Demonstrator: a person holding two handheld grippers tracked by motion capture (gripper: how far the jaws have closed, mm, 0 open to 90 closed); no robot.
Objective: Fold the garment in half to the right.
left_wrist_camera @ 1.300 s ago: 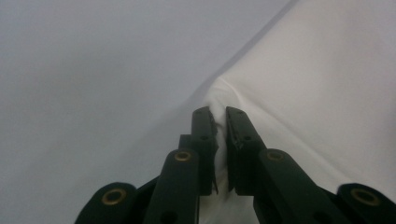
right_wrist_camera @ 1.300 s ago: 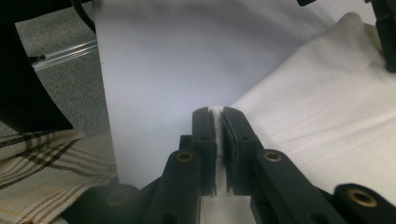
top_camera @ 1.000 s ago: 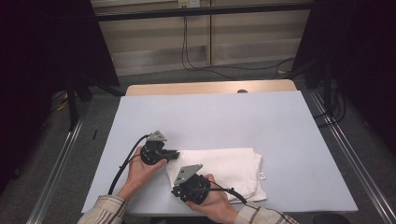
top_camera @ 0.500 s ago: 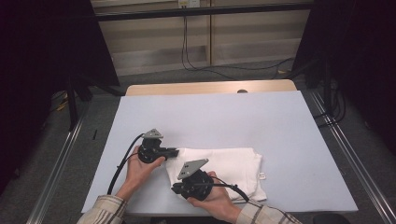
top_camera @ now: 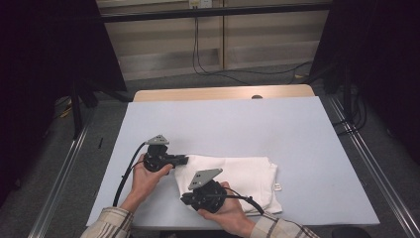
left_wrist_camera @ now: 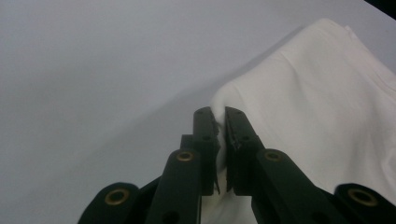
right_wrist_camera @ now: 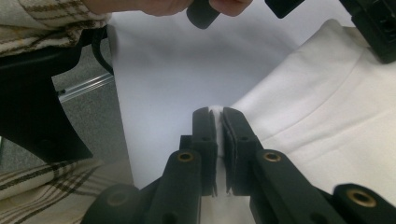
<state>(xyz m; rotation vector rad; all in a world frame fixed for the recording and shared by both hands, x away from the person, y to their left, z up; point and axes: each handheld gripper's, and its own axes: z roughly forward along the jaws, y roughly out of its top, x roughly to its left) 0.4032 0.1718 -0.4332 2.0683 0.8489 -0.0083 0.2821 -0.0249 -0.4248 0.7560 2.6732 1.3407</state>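
Nothing moved; left gripper (top_camera: 184,159), right gripper (top_camera: 184,199) clamped on cloth (top_camera: 247,176).

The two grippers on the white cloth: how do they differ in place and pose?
The left gripper pinches the far-left corner of the folded white cloth, while the right gripper pinches its near-left corner by the table edge. In the high view the left gripper points toward the right, across the cloth; the right gripper points toward the left. Both are shut on white fabric, each held in one hand over the pale blue table.
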